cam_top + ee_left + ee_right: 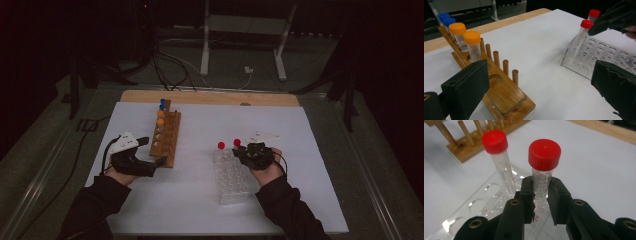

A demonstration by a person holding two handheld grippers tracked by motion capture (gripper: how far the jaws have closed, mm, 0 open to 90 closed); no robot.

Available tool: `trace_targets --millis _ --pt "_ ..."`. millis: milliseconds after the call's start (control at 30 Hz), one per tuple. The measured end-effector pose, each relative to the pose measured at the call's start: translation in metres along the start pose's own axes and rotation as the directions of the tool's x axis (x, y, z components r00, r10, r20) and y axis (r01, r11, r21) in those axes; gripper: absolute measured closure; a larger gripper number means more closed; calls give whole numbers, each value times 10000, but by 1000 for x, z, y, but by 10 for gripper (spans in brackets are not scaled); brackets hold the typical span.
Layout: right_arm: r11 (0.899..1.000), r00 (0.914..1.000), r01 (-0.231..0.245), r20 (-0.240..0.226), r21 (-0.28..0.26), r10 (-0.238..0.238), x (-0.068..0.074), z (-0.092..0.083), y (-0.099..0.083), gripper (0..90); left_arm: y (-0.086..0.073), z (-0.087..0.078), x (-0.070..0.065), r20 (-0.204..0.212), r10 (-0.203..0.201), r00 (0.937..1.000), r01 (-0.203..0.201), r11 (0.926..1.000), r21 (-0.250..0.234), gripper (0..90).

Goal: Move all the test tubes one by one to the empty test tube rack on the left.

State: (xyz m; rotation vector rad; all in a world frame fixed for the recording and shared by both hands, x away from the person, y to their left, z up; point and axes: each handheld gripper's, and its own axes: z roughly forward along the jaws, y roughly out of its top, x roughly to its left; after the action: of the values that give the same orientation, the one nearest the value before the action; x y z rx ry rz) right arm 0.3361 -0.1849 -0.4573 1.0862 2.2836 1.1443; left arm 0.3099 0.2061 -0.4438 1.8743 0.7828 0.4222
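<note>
From my seat at the near edge I see my right gripper (541,195) clamped on a clear tube with a red cap (544,154), its black pads pressing the printed scale just under the cap. That tube stands upright at the far end of the clear plastic rack (231,181), which lies on the white surface (280,125) right in front of my right hand (267,171). Just beside it in the same rack stands a second red-capped tube (495,141), apart from the gripper and leaning slightly. Over on the other side, my left gripper (150,154) is released, its jaws spread wide with nothing between them, hovering at the near end of the wooden rack (166,139); in the left gripper view one pad sits just in front of that rack's near corner. Farther along the wooden rack stand two orange-capped tubes (465,33), and behind them, at the far end, two blue-capped tubes (446,19). A row of bare wooden pegs (505,67) runs along the rack beside them. Beyond the white sheet a strip of bare wood (210,97) shows at the surface's far edge.
</note>
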Motion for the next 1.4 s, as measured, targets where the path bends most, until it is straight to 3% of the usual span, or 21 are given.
trace_targets --millis 467,800,1067,1400 --pt "9969 9985 515 229 -600 -502 8 -34 24 755 5 -1 -3 90 107 9999 -107 9999 62 26" --pt "9894 9932 1113 -243 -938 -1141 30 -54 41 754 9 -3 -7 312 155 9994 -155 9999 9 26" --pt "9863 9854 1327 -940 -979 -1419 49 -49 44 755 13 -3 -15 671 275 9974 -274 9996 -30 26" --pt "9854 9719 1553 -1678 -691 -1650 71 -30 40 755 16 -1 -27 963 477 9942 -472 9989 -69 26"
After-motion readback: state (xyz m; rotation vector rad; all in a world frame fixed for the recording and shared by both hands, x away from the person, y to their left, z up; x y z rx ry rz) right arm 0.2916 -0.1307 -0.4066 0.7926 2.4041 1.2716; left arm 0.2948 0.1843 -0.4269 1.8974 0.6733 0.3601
